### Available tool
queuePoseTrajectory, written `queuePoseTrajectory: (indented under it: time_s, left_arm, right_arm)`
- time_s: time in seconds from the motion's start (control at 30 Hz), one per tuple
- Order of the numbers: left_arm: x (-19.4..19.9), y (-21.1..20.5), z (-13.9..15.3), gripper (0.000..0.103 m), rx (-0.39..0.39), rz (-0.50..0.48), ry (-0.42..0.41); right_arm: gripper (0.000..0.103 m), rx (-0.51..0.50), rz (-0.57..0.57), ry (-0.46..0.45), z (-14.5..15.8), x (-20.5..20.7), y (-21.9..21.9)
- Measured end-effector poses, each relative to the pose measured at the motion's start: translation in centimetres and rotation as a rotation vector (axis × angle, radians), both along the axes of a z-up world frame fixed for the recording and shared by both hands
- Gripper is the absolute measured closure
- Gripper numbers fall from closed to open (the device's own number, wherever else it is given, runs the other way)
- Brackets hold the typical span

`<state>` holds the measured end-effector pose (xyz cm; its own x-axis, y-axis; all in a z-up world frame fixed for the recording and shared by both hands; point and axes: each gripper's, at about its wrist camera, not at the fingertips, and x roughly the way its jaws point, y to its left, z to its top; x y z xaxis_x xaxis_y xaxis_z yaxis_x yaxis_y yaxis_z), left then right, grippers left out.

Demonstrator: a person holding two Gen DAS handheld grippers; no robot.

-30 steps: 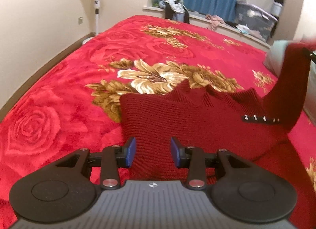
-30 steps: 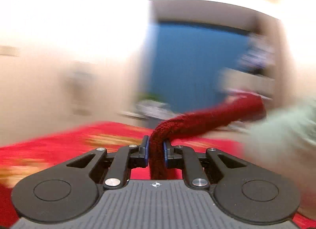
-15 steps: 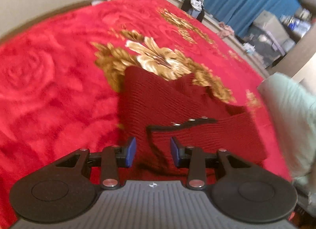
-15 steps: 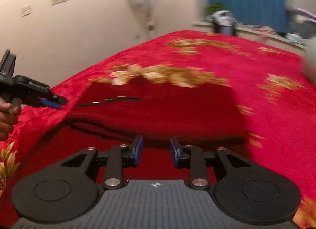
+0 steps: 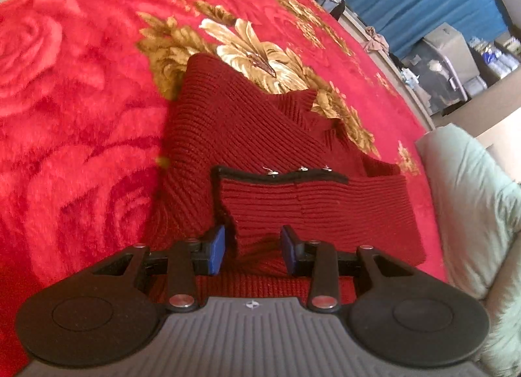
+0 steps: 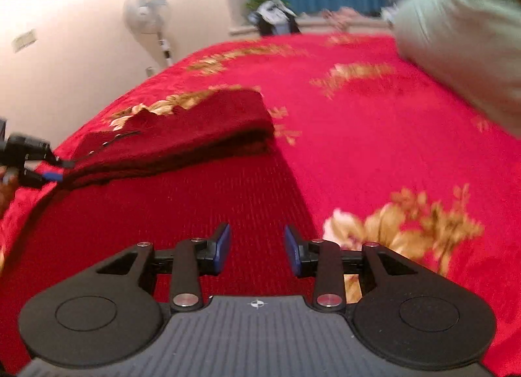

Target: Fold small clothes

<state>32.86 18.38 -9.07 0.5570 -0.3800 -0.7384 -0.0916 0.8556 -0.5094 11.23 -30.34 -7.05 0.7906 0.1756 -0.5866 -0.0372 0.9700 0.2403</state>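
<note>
The left claw, nearer, is closing around the sweater edge, which is running left-right; the right claw is opening, empty.

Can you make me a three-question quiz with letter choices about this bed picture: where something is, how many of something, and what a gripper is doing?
1. Where does the dark red sweater lie?
A. on the red flowered blanket
B. on the floor
C. on a chair

2. How many shiny buttons sit along its black trim?
A. one
B. three
C. six

3. What does the right hand-held gripper hold?
A. the sweater
B. a pillow
C. nothing

Answers:
1. A, blanket shows all around the sweater.
2. B, three glints sit in a row in the left wrist view.
3. C, its jaws are opening with a bare gap between them, above the sweater.
</note>
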Motion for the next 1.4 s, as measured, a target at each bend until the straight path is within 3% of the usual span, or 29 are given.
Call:
queuePoseTrajectory:
  time_s: [0.03, 0.1, 0.17, 0.23, 0.27, 0.37, 0.43, 0.53, 0.67, 0.7, 0.9, 1.1, 1.23, 1.4]
  left_arm:
    - [-0.1, -0.5, 0.1, 0.088, 0.055, -0.006, -0.016]
    - [-0.2, -0.9, 0.9, 0.096, 0.117, -0.032, -0.066]
    - [-1.1, -0.8, 3.8, 0.097, 0.196, -0.001, -0.230]
    - [-1.7, -0.9, 5.3, 0.097, 0.269, 0.016, -0.326]
    - [-1.5, -1.0, 4.9, 0.096, 0.317, 0.018, -0.322]
    - [-0.5, -1.3, 2.8, 0.096, 0.351, -0.019, -0.187]
    - [-1.4, -1.6, 4.0, 0.095, 0.413, 0.014, -0.260]
    - [-2.1, -2.3, 4.7, 0.095, 0.360, -0.029, -0.342]
    - [-0.6, -4.0, 0.6, 0.092, 0.403, -0.140, -0.186]
    - [-0.6, -4.0, 0.1, 0.092, 0.407, -0.138, -0.182]
    - [-4.2, -3.4, 4.1, 0.090, 0.379, -0.078, -0.296]
    - [-9.9, -2.9, 7.4, 0.090, 0.393, -0.066, -0.342]
    - [-16.6, -2.0, 8.7, 0.090, 0.372, -0.051, -0.340]
    - [-24.5, -0.9, 6.4, 0.090, 0.398, -0.024, -0.229]
  right_arm:
    - [0.065, 0.005, 0.003, -0.001, 0.1, 0.3, 0.1]
    - [0.065, -0.025, 0.004, -0.016, 0.3, 0.7, 0.3]
    - [0.065, -0.031, 0.000, -0.017, 0.1, 0.7, -0.1]
    - [0.065, -0.026, -0.015, -0.004, -0.2, 0.8, -0.6]
    - [0.065, -0.033, -0.018, 0.006, -0.4, 0.8, -0.7]
    - [0.065, -0.093, -0.026, 0.042, -1.2, 1.0, -0.9]
    - [0.065, -0.135, -0.041, 0.077, -1.9, 1.5, -0.9]
    - [0.065, -0.159, -0.066, 0.102, -2.3, 1.8, -1.4]
    - [0.065, -0.158, -0.084, 0.103, -2.4, 2.1, -2.2]
    - [0.065, -0.162, -0.087, 0.101, -2.4, 2.1, -2.4]
    - [0.065, -0.159, -0.144, 0.078, -1.6, 0.9, -3.5]
    - [0.065, -0.110, -0.187, 0.032, 0.2, -0.8, -5.0]
    - [0.065, -0.104, -0.178, -0.008, 1.5, -2.6, -4.9]
    - [0.064, -0.097, -0.162, 0.011, 1.4, -4.8, -5.8]
